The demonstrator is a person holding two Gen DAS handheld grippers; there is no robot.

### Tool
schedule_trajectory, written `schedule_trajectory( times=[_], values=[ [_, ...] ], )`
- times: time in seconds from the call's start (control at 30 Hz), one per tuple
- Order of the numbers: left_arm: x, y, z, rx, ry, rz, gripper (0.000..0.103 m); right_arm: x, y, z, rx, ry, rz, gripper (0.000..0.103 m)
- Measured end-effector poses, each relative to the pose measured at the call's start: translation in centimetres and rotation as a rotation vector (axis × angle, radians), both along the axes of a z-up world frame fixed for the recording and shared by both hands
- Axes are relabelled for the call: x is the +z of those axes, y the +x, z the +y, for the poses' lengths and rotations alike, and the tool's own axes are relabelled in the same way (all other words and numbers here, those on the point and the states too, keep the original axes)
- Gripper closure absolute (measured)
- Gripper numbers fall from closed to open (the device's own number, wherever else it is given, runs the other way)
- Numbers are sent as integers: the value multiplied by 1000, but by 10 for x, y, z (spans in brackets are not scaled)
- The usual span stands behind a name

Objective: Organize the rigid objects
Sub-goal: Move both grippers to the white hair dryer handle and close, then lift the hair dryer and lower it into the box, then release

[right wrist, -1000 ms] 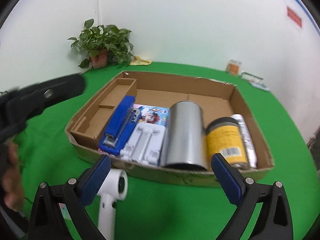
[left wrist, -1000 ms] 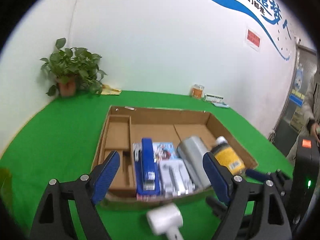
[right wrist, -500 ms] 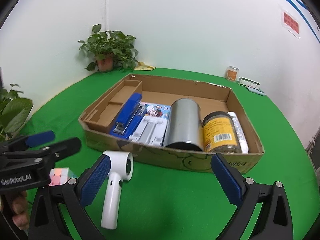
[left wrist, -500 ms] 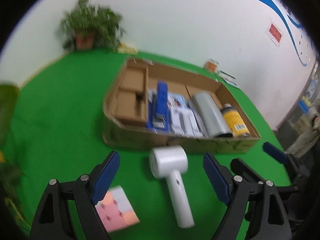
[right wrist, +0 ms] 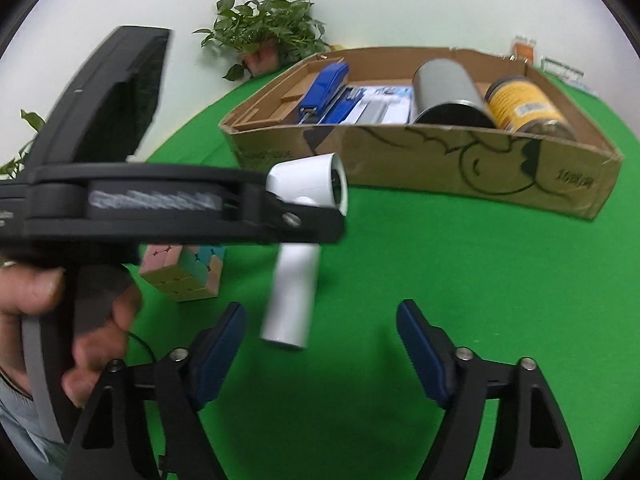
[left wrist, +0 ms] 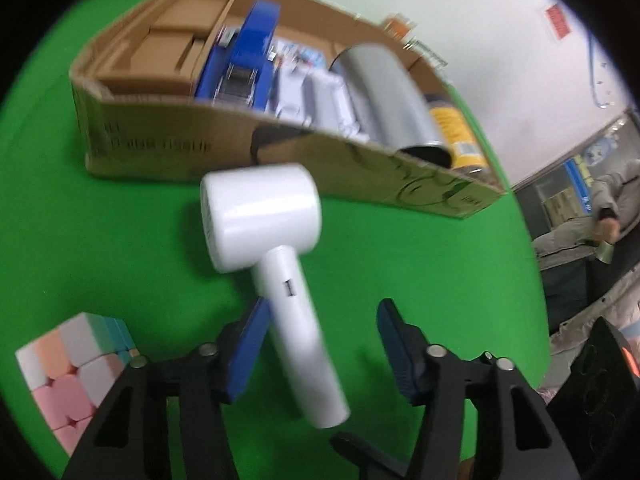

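Note:
A white hair dryer [left wrist: 272, 240] lies on the green table in front of the cardboard box [left wrist: 168, 136]. My left gripper [left wrist: 320, 344] is open, its jaws either side of the dryer's handle. In the right wrist view the dryer [right wrist: 296, 280] is partly hidden by the left gripper's body [right wrist: 160, 208]. My right gripper [right wrist: 320, 344] is open and empty over the table. A pastel cube [left wrist: 68, 368] sits left of the dryer; it also shows in the right wrist view [right wrist: 184, 272]. The box [right wrist: 560, 176] holds a blue stapler [right wrist: 324, 84], a grey can [right wrist: 448, 92] and a yellow jar [right wrist: 524, 104].
A potted plant [right wrist: 264, 40] stands by the wall behind the box. A person in a light jacket [left wrist: 588, 232] stands at the far right. Small items [right wrist: 560, 72] lie at the table's back right.
My left gripper has dropped and moved forward onto the dryer's handle. The right gripper has come lower and nearer the dryer and box front. The cube came into view.

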State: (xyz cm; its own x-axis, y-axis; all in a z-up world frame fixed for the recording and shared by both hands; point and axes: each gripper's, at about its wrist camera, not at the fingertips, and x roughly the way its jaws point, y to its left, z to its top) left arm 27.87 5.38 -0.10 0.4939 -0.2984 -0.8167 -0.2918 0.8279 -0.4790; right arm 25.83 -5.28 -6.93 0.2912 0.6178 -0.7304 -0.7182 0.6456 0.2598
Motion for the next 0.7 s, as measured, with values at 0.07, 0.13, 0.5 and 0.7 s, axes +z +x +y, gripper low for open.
schedule_trajectory(
  times=[0.07, 0.13, 0.5, 0.7],
  values=[
    [-6, 1, 1, 5, -13, 21, 60, -4, 2, 5, 16, 0, 13, 42],
    [-10, 2, 3, 7, -22, 35, 66, -10, 5, 12, 30, -7, 28, 49],
    [-13, -2, 4, 10, -51, 35, 69, -25, 4, 15, -13, -82, 6, 79],
    [-7, -9, 1, -2, -37, 6, 71, -22, -3, 15, -48, -81, -23, 79]
  ],
)
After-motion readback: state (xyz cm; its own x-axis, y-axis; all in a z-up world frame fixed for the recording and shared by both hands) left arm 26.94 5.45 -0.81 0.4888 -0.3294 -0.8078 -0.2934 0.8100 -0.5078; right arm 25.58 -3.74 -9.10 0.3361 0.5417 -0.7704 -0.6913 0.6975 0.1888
